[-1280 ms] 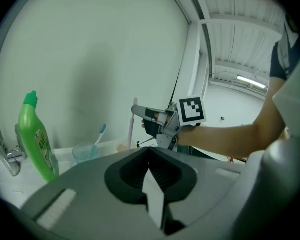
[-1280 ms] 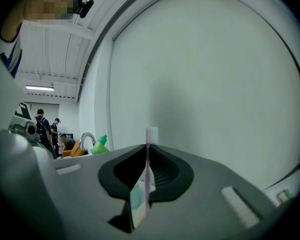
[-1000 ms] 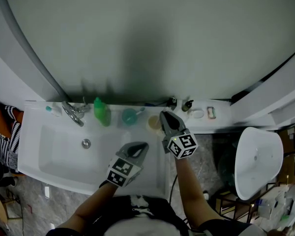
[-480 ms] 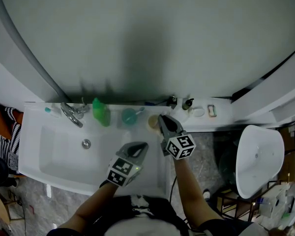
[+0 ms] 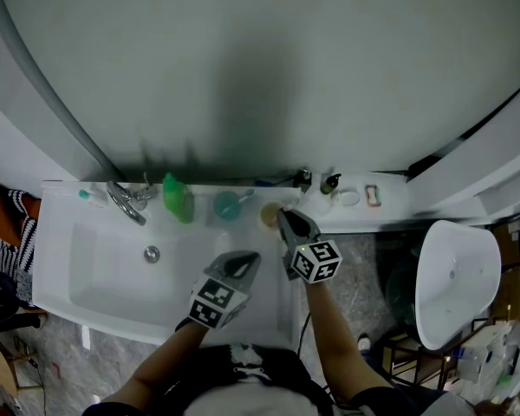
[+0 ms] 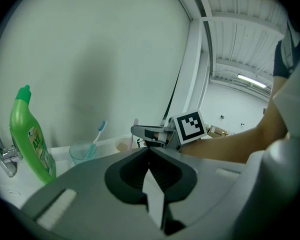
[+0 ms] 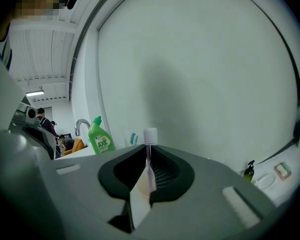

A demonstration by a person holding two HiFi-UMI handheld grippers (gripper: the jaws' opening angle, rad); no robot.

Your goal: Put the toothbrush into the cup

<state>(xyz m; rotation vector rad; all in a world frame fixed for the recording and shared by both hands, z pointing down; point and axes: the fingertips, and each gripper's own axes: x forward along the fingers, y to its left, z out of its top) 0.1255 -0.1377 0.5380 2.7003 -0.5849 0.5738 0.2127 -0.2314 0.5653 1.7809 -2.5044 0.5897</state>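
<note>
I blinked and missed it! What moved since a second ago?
The right tongs, gripping the toothbrush, dipped a little lower toward the beige cup. Nothing was grabbed or dropped. The left tongs, green bottle and tap stayed put.

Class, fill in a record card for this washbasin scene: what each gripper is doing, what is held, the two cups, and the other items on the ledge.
right gripper: shut on pink toothbrush, bristles up
left gripper: shut, empty, over the sink
beige cup: on the ledge, at the right gripper's tips
teal cup: holds a blue toothbrush
green bottle: upright, between faucet and teal cup
task status: pink toothbrush gripped, not yet released
</note>
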